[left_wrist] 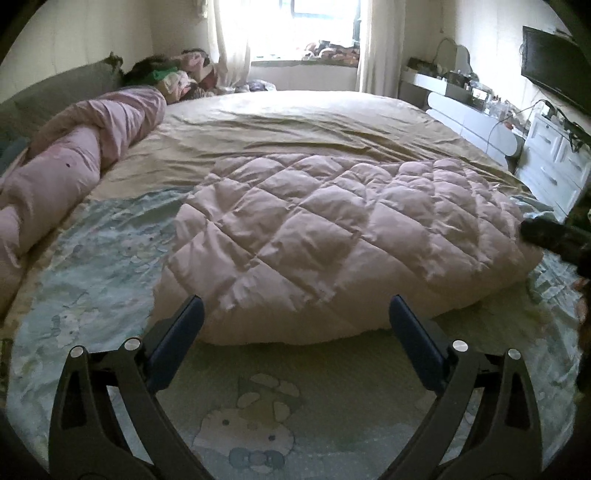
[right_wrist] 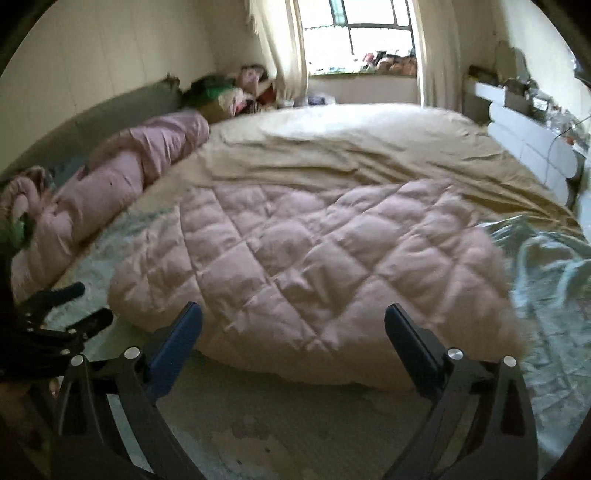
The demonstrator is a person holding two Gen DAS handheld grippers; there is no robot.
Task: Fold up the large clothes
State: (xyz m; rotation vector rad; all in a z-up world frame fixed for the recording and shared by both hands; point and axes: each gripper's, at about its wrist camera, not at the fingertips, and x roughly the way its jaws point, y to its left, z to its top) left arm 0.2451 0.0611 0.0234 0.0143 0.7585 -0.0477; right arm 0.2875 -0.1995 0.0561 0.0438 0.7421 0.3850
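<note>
While the pink quilted garment (left_wrist: 332, 236) lies folded in a puffy bundle on the bed (left_wrist: 295, 122), its near edge curls down just in front of both tools. Tan sheet stretches wide behind it, all the way to the window (left_wrist: 317, 18), so that side has lots of room. A blue-green cartoon blanket (left_wrist: 92, 258) shows on the left, on the right and in front of the bundle. A long pink rolled duvet (left_wrist: 74, 155) lies along the left side of the bed, well apart from the bundle. White drawers (left_wrist: 554, 162) stand past the right edge of the bed.

The left hand-held gripper (left_wrist: 295, 321) points at the near edge, low over the blanket, with its fingers (left_wrist: 181, 332) spread wide and nothing between them. The right hand-held gripper (right_wrist: 293, 325) does the same, near the right part of the edge, fingers wide apart too. In the right wrist view, the left tool shows at the far left, beside the bundle's left corner.
</note>
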